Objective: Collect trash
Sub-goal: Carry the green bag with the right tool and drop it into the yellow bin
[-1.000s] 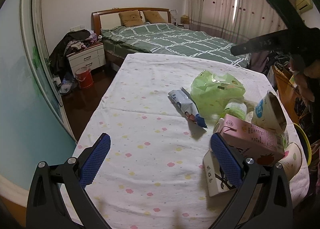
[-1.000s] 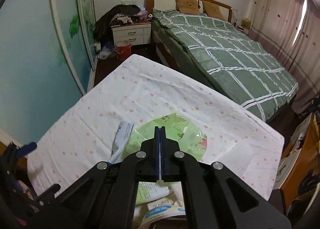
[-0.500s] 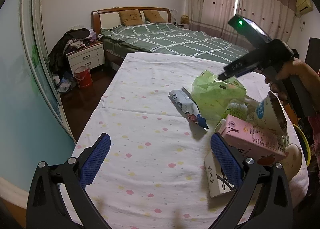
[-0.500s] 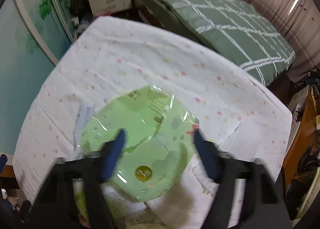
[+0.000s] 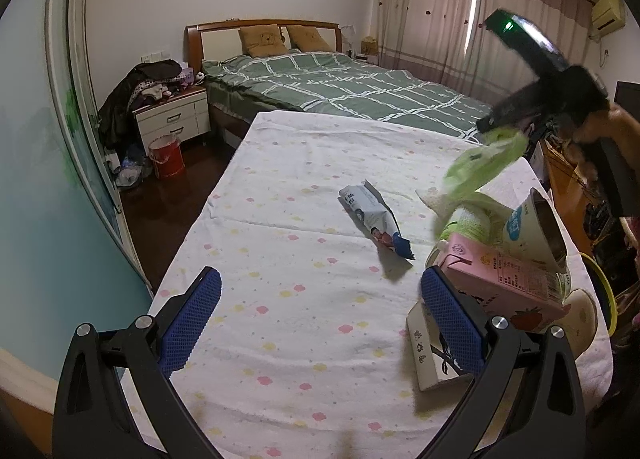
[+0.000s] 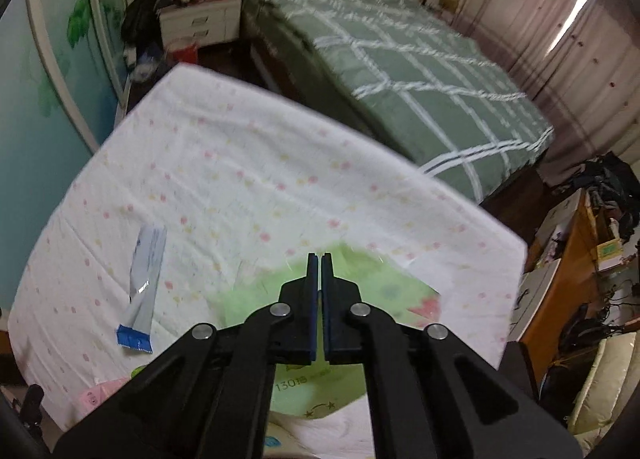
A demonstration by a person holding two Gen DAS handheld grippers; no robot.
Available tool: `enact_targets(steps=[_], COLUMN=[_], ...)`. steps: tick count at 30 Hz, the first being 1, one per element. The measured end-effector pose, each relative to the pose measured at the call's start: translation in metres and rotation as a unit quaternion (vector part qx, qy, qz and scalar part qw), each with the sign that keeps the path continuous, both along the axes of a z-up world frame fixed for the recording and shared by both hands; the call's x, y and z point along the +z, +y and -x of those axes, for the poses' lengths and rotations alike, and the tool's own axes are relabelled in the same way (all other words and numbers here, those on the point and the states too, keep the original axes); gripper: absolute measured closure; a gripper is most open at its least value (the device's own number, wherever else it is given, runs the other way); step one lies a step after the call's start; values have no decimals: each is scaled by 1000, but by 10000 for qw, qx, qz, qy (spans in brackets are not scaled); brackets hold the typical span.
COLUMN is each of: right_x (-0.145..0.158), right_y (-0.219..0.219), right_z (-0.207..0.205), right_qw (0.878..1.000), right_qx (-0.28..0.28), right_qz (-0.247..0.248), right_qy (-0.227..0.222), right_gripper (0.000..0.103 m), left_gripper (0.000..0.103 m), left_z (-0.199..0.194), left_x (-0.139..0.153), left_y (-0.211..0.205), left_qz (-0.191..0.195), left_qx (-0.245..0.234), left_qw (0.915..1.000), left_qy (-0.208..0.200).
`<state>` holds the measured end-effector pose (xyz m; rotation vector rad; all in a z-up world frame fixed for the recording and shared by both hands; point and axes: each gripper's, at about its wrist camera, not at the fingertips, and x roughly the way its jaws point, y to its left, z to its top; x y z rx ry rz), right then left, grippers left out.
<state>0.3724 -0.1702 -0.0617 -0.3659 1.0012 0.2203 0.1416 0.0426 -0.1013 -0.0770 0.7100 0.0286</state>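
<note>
My right gripper (image 6: 319, 259) is shut on the top of a crumpled green plastic bag (image 6: 380, 291). In the left wrist view the green bag (image 5: 484, 163) hangs stretched from the right gripper (image 5: 486, 127), above the right side of the table. Under it lie a green-white packet (image 5: 468, 223), a tipped paper cup (image 5: 536, 227), a pink carton (image 5: 500, 279) and a small white box (image 5: 432, 355). A blue-white snack wrapper (image 5: 376, 219) lies mid-table. My left gripper (image 5: 320, 291) is open, low over the near edge, holding nothing.
The table wears a white flowered cloth (image 5: 300, 195). A green checked bed (image 5: 352, 95) stands beyond its far edge. A nightstand (image 5: 172, 119) and a red bucket (image 5: 166, 157) are at the far left. Wooden furniture (image 6: 568, 271) crowds the right side.
The right gripper came down over the green bag with its jaws apart, shut on it and drew it up and to the right. The left gripper stayed put.
</note>
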Motion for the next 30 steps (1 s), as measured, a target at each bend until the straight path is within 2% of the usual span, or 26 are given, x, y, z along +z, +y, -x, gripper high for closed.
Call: enact_targets(steps=[8, 14, 23, 30], right_x=[55, 76, 79, 51], right_y=[-40, -86, -180, -276], right_z=[31, 73, 130, 158], right_qw=[9976, 9945, 9873, 9727], right_qx=[-152, -332, -1018, -1962], right_qz=[-276, -435, -517, -712], right_qy=[-619, -893, -1102, -1019], right_gripper=[102, 102, 102, 102], left_gripper=[4, 4, 4, 4], left_z=[6, 9, 18, 22], left_x=[7, 11, 21, 27], left_y=[-10, -28, -68, -102], left_qz=[-39, -97, -199, -237], left_qx=[-63, -235, -616, -918], left_qw=[9999, 9996, 9976, 9951], left_qy=[-77, -137, -240, -274])
